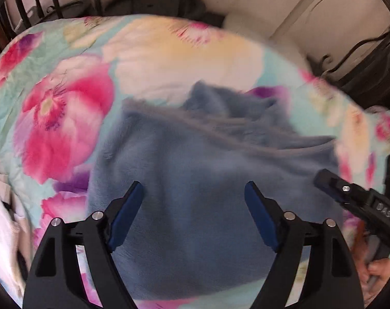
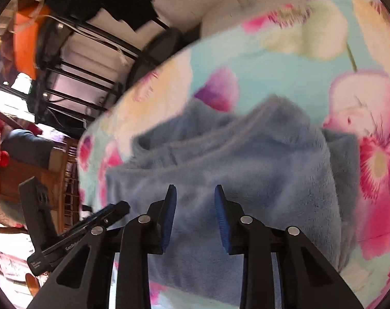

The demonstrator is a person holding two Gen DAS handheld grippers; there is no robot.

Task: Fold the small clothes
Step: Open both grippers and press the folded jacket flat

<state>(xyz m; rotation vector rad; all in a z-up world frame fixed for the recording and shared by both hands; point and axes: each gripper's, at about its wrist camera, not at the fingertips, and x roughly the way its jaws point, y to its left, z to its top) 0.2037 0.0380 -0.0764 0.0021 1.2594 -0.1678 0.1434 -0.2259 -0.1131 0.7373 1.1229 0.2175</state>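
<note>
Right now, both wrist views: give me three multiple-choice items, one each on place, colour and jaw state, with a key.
1. Where does the fleece garment lie?
A. on the floral bedspread
B. on a wooden chair
C. in a basket

2. What colour is the garment?
A. red
B. grey-blue
C. white

3. How do the left gripper jaws stand?
A. shut on the garment
B. open, nothing between them
C. shut on a pillow

Key: 1 A, floral fabric shows on all sides of it. 2 B, both views show grey-blue pile. 3 B, the pads stand wide apart above the fleece; the right gripper is narrower, also empty.
</note>
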